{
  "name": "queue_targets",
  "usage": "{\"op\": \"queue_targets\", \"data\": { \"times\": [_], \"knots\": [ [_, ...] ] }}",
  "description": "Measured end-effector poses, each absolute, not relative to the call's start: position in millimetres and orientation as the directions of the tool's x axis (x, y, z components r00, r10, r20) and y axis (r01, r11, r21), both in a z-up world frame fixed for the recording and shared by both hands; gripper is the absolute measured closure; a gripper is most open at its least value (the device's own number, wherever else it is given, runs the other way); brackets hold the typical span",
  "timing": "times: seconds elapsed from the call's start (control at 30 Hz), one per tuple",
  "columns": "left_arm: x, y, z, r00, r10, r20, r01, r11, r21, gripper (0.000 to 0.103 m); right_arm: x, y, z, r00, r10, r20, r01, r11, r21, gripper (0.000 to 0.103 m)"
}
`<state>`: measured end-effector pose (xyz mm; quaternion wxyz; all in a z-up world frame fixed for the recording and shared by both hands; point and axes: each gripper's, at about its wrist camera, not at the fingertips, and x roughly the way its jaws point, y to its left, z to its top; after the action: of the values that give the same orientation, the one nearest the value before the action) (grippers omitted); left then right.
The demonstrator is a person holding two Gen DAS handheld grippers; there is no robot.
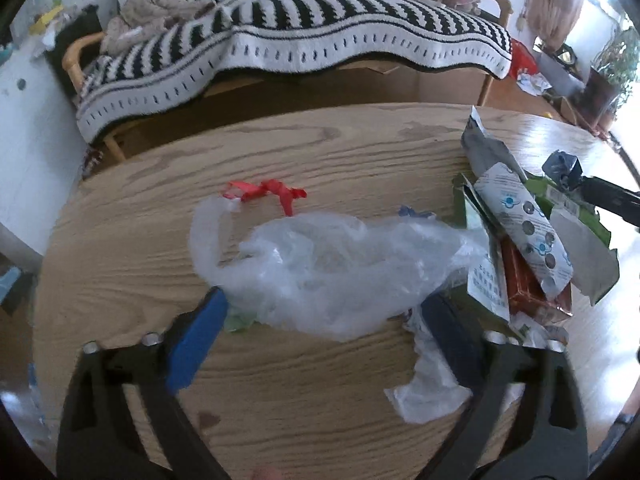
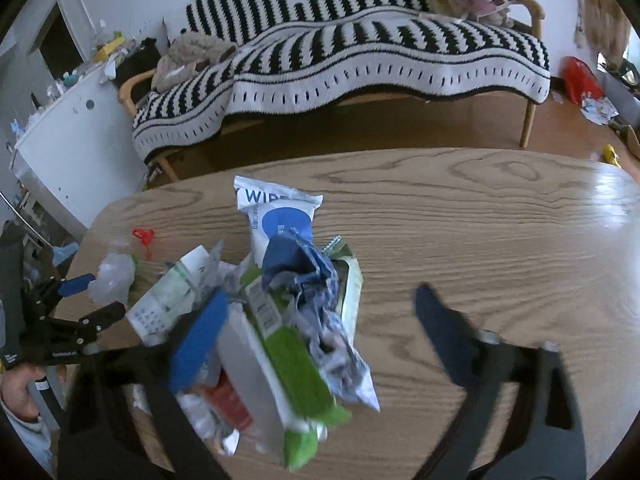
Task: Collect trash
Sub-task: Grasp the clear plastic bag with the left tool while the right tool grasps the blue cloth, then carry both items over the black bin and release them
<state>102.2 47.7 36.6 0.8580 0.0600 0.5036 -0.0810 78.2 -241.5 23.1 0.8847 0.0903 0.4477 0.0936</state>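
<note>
A crumpled clear plastic bag (image 1: 328, 272) lies on the wooden table (image 1: 280, 152), between the blue-padded fingers of my left gripper (image 1: 326, 298), which stands open around it. A red scrap (image 1: 272, 192) lies just beyond the bag, and a white scrap (image 1: 428, 388) sits by the right finger. To the right is a heap of wrappers (image 1: 520, 232). In the right wrist view that heap holds a wipes pack (image 2: 280, 216), a crumpled blue wrapper (image 2: 304, 276) and a green-white packet (image 2: 288, 360). My right gripper (image 2: 322, 296) is open; its left finger is against the heap, its right finger apart.
A sofa under a black-and-white striped blanket (image 1: 320, 32) stands behind the table. A white cabinet (image 2: 72, 140) with clutter on top is at the left. A red bag (image 2: 580, 80) and paper litter lie on the floor at the right. A person's hand (image 2: 16, 396) holds the left gripper (image 2: 106, 294).
</note>
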Motion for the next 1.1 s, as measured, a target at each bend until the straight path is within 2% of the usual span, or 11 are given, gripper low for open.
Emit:
{"op": "queue_targets", "data": {
  "times": [0.03, 0.1, 0.17, 0.5, 0.9, 1.1],
  "knots": [
    [104, 48, 35, 0.484, -0.061, -0.873, 0.194, 0.98, 0.038, 0.063, 79, -243, 21, 0.58, 0.247, -0.777, -0.074, 0.965, 0.251, 0.079],
    [104, 50, 36, 0.497, -0.08, -0.864, 0.188, 0.982, 0.017, 0.085, 76, -243, 21, 0.582, 0.265, -0.769, -0.087, 0.96, 0.265, 0.079],
    [102, 53, 39, 0.51, -0.109, -0.853, 0.194, 0.981, -0.009, 0.099, 71, -245, 23, 0.596, 0.255, -0.762, -0.092, 0.964, 0.251, 0.08],
    [81, 48, 61, 0.539, -0.124, -0.833, 0.205, 0.979, -0.013, 0.102, 43, -263, 51, 0.651, 0.182, -0.737, -0.062, 0.98, 0.187, 0.08],
    [34, 38, 97, 0.554, -0.149, -0.819, 0.211, 0.977, -0.035, 0.102, -9, -285, 81, 0.683, 0.168, -0.711, -0.044, 0.981, 0.189, 0.08],
    [-10, 16, 135, 0.575, -0.237, -0.783, 0.266, 0.959, -0.096, 0.102, -70, -310, 122, 0.735, 0.151, -0.661, -0.028, 0.981, 0.192, 0.08]
  ]
}}
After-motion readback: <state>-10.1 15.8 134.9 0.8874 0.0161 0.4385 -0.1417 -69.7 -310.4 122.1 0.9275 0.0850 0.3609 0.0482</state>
